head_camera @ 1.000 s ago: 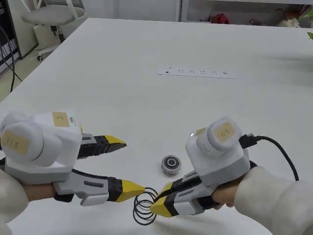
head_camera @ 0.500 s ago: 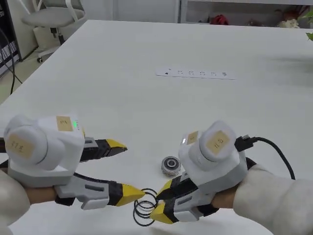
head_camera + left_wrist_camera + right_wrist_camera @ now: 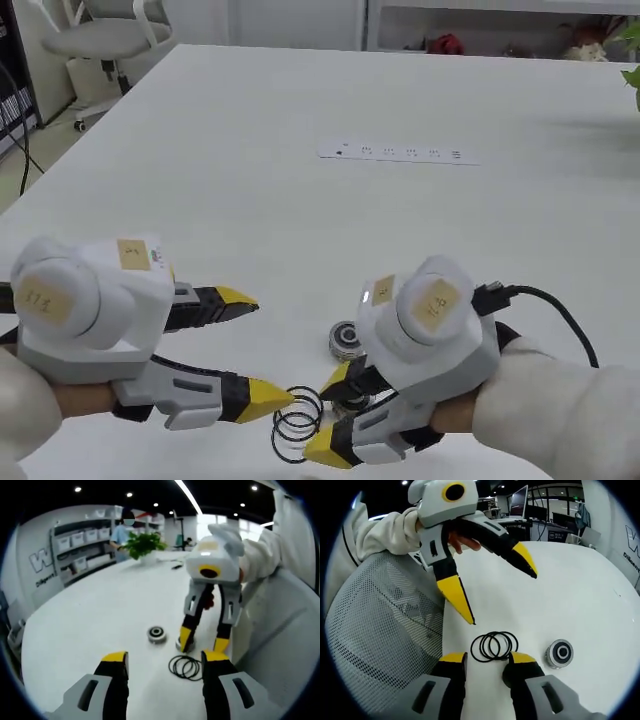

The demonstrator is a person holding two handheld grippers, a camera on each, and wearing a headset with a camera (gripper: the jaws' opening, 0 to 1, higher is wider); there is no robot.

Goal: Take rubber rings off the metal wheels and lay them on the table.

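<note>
Several thin black rubber rings [image 3: 296, 422] lie overlapped on the white table [image 3: 300, 210], between the two grippers' tips. A small metal wheel [image 3: 344, 338] lies flat just beyond them, partly hidden by my right gripper [image 3: 328, 414]. That gripper is open and points left at the rings [image 3: 495, 646], with the wheel [image 3: 560, 653] to its right. My left gripper [image 3: 252, 347] is open wide and empty, its lower tip almost at the rings [image 3: 186, 666]. The wheel [image 3: 157, 633] lies ahead of it, and the right gripper [image 3: 202, 639] stands over the rings.
A white power strip [image 3: 395, 153] lies across the middle of the table. An office chair [image 3: 100, 30] stands off the far left corner. A black cable [image 3: 560, 300] trails from the right gripper. A grey mesh chair [image 3: 385, 645] sits at the table's near edge.
The right gripper has edged left and down toward the rings and now covers part of the wheel. The left gripper and the rings have hardly moved.
</note>
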